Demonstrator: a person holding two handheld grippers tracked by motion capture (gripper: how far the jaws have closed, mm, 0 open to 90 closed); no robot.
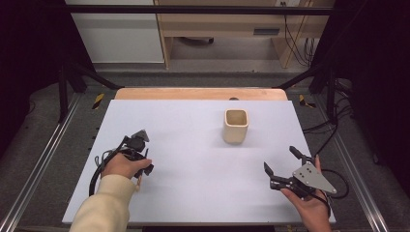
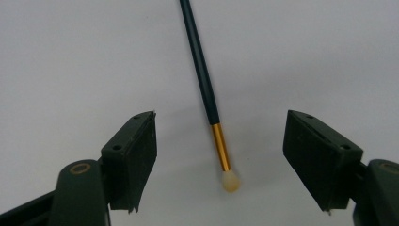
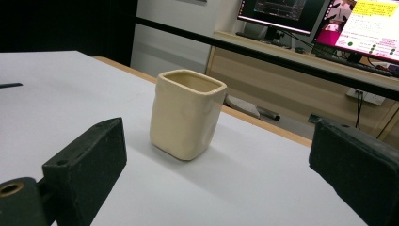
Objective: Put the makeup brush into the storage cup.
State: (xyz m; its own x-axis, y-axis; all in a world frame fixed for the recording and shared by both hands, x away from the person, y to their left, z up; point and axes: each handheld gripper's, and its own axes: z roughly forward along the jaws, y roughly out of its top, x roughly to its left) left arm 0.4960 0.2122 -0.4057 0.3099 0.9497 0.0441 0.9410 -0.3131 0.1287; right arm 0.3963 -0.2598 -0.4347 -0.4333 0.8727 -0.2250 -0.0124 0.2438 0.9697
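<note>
The left claw (image 1: 140, 166) hangs over the near-left part of the white tabletop (image 1: 193, 145), a little way in from the left edge, pointing straight down at a slim makeup brush (image 2: 207, 89) that lies flat on the surface. The left gripper view shows the brush between the two jaws: dark handle running away toward the top, gold ferrule and pale rounded tip nearest the camera, with bare tabletop on either side of it and neither pad touching it, so the left claw is spread around the brush without pinching it. From the high view the brush is mostly hidden under the hand; only a short pale bit shows beside the sleeve. The right claw (image 1: 280, 162) rests near the front-right corner, its jaws spread wide with nothing between them. It faces a cream square cup (image 3: 187, 113) that stands upright well apart from it, right of centre toward the far edge, with open surface all around.
</note>
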